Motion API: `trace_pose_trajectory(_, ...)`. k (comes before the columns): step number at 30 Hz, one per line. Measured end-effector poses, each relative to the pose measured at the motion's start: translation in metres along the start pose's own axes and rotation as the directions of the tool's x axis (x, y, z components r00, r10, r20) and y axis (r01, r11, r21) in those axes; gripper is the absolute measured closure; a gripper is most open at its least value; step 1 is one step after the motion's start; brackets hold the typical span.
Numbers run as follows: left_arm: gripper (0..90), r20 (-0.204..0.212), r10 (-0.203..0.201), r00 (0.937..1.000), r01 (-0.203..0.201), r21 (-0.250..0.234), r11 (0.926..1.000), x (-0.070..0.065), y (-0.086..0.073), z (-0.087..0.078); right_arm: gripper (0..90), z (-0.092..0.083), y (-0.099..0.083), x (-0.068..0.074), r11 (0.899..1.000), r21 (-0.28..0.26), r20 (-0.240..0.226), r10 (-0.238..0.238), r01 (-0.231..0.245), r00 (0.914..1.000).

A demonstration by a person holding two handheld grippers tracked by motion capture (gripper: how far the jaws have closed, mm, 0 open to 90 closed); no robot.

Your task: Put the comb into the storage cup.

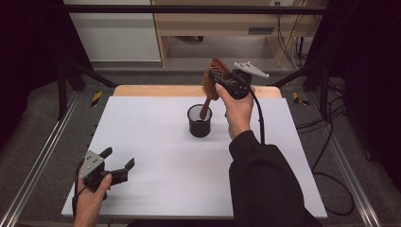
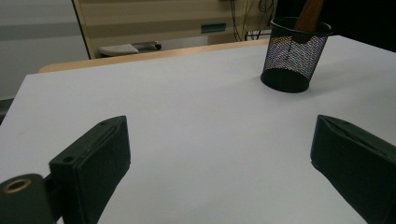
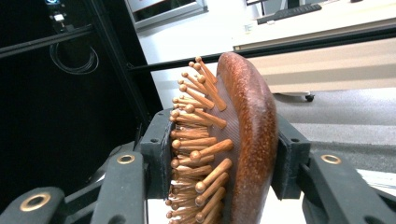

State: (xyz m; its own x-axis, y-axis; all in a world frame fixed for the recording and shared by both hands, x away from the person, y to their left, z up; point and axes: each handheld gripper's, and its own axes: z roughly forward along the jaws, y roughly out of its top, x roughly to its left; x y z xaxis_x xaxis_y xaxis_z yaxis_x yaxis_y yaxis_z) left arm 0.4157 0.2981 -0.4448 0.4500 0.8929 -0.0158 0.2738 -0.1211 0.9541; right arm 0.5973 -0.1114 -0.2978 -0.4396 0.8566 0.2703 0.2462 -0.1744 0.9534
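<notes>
Lowering brush (image 1: 215, 75) handle-first into cup (image 1: 199, 121), right gripper (image 1: 222, 81) clamped on head for upright drop; left gripper (image 1: 118, 165) released, idle at 7 o'clock.

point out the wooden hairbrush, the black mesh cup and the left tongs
wooden hairbrush (image 3: 250, 135), right gripper view, on the smooth wooden back of its head
black mesh cup (image 2: 293, 58), left gripper view, on its mesh side wall
left tongs (image 1: 119, 163), high view, midway between the two open jaw tips
</notes>
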Motion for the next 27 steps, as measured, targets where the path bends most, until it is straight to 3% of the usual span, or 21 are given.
trace_pose_trajectory(5,5.0,-0.004,-0.002,1.0,0.002,-0.002,1.0,0.0,0.0,0.0,50.2,0.006,-0.007,0.001,1.0,0.01,0.001,-0.002,0.002,1.0)
trace_pose_trajectory(9,3.2,-0.012,-0.01,0.9999,0.01,-0.007,0.9999,0.001,0.0,0.0,50.3,0.009,-0.013,0.004,0.999,0.01,0.021,-0.042,0.042,0.9989)
trace_pose_trajectory(27,3.0,-0.005,-0.014,0.9999,0.014,0.0,0.9999,0.001,0.0,0.0,50.1,0.017,-0.03,0.0,1.0,0.03,0.018,0.008,-0.009,0.9998)
